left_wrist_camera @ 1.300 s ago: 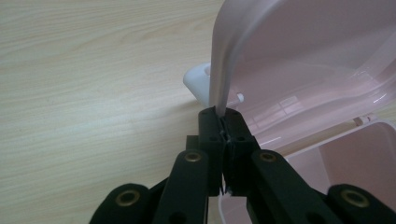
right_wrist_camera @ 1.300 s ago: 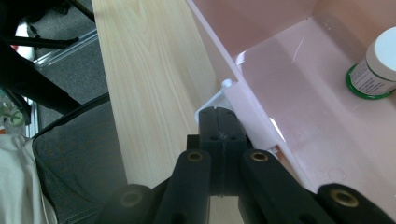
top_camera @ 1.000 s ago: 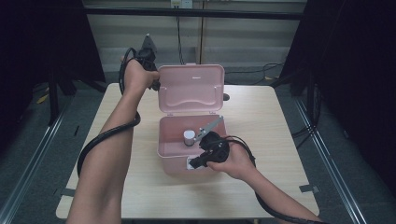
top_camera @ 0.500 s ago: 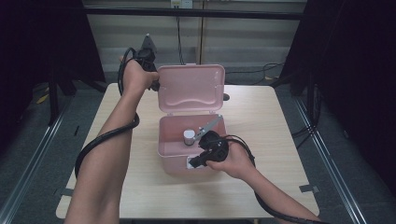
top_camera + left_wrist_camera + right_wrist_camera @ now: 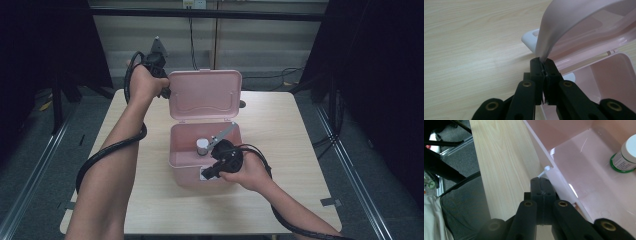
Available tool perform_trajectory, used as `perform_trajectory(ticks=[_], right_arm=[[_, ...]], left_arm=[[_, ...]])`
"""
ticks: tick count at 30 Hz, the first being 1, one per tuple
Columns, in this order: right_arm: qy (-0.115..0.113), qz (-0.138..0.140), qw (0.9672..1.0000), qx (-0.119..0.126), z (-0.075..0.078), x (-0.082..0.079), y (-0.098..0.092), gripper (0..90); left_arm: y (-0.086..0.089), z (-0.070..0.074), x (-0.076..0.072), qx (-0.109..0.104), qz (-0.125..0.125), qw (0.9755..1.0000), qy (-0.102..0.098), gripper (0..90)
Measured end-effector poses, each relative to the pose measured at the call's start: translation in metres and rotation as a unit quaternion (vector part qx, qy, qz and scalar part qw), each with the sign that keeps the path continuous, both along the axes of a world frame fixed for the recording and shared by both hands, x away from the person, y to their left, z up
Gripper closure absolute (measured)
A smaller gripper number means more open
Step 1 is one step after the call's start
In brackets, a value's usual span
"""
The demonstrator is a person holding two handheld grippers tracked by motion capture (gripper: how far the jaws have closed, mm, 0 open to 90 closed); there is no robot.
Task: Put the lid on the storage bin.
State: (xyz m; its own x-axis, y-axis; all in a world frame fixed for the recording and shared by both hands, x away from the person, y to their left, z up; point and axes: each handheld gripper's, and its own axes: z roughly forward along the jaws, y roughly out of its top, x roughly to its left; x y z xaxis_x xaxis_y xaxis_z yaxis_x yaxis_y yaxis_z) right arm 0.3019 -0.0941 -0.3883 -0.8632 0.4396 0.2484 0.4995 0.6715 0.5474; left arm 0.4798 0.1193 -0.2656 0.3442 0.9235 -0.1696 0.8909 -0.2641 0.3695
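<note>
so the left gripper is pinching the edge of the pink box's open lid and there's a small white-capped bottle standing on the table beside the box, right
Not quite. The bottle stands inside the pink box, not beside it, as the high view shows. The rest holds: the left gripper pinches the edge of the open lid.

Dim room around a wooden counter (image 5: 300, 130)
Grey floor (image 5: 370, 165), black curtains (image 5: 385, 75), and cables trailed along the pale wall (image 5: 265, 45).

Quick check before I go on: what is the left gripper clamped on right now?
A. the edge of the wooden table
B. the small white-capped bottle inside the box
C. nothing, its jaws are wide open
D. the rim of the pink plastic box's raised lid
D. In the left gripper view the left gripper has its black jaws pressed together on the rim of the pink plastic box's raised lid; the small white-capped bottle stands inside the box.
</note>
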Motion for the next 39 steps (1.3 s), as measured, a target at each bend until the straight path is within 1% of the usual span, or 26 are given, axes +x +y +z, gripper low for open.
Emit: perform_trajectory(ticks=[5, 6, 11, 12, 14, 15, 16, 20, 22, 25, 33, 39], right_arm=[[0.003, -0.002, 1.0, -0.004, 0.001, 0.001, 0.001, 90.0], [-0.002, -0.003, 1.0, -0.004, 0.001, 0.001, 0.001, 90.0], [-0.002, -0.003, 1.0, -0.004, 0.001, 0.002, 0.001, 90.0], [0.001, -0.005, 1.0, -0.005, 0.001, 0.003, 0.002, 90.0], [-0.004, -0.006, 1.0, -0.006, 0.001, 0.003, 0.002, 90.0], [-0.001, -0.005, 1.0, -0.004, 0.001, 0.003, 0.002, 90.0], [-0.003, -0.005, 1.0, -0.006, 0.001, 0.004, 0.002, 90.0], [-0.002, -0.01, 0.9999, -0.006, 0.001, 0.004, 0.003, 90.0], [-0.005, -0.009, 0.9999, -0.007, 0.001, 0.005, 0.003, 90.0], [-0.004, -0.008, 0.9999, -0.007, 0.001, 0.006, 0.003, 90.0], [-0.006, -0.012, 0.9999, -0.009, 0.001, 0.006, 0.004, 90.0], [-0.007, -0.016, 0.9998, -0.009, 0.001, 0.007, 0.005, 90.0]], left_arm=[[0.001, 0.001, -0.002, 0.001, -0.002, 1.0, -0.001, 87.7], [0.001, 0.001, -0.003, 0.001, -0.002, 1.0, 0.0, 87.7], [0.0, 0.003, -0.005, 0.008, -0.006, 0.9999, 0.0, 87.6], [0.0, 0.003, -0.006, 0.008, -0.006, 1.0, 0.0, 87.6], [0.0, 0.004, -0.007, 0.008, -0.009, 0.9999, 0.001, 87.6], [0.0, 0.004, -0.008, 0.008, -0.009, 0.9999, 0.001, 87.5], [0.0, 0.005, -0.008, 0.009, -0.01, 0.9999, 0.001, 87.5], [0.0, 0.005, -0.01, 0.001, -0.009, 1.0, 0.0, 87.2], [0.001, 0.004, -0.012, -0.001, -0.008, 1.0, -0.001, 87.2], [0.001, 0.005, -0.012, 0.001, -0.011, 0.9999, 0.0, 87.1], [0.002, 0.004, -0.019, -0.002, -0.014, 0.9999, -0.009, 86.9], [0.001, 0.004, -0.022, -0.004, -0.014, 0.9999, -0.007, 86.8]])
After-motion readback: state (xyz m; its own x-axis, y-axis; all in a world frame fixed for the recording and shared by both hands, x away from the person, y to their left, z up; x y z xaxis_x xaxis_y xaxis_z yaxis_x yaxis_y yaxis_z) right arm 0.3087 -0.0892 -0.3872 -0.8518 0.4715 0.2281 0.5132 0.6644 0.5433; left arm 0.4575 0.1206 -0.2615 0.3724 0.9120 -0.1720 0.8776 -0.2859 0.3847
